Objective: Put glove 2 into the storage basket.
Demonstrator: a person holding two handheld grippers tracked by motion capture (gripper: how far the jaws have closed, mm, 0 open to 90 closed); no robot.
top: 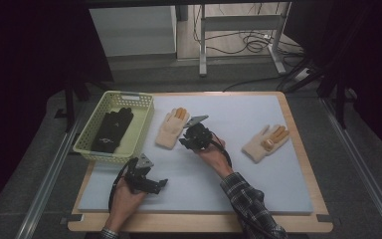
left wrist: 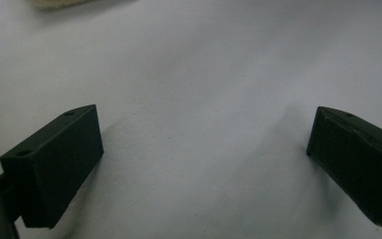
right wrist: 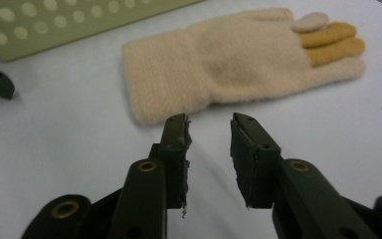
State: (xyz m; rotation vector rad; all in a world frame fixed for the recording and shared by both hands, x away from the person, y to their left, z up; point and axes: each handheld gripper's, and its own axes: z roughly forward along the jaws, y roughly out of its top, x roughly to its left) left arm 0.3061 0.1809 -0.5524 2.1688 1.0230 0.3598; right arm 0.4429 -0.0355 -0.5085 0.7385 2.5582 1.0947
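Cream knit glove [top: 170,129] with two orange fingers lies flat, palm-side down, on the grey mat just right of the pale green basket [top: 144,124], fingers pointing away from the person. In the right gripper view the glove [right wrist: 238,64] shows its ribbed cuff nearest, unfolded and unheld.

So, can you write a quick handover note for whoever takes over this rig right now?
Right claw: jaws narrowly apart, nothing between them, just short of the cuff of the near cream glove.
Left claw: open wide, nothing held, low over the white mat near the front edge.
Things: black gloves lie in the green basket; the second cream glove lies on the mat's right side.
Done: black gloves appear binned.
Left: probably both cream gloves, starting with the near one.
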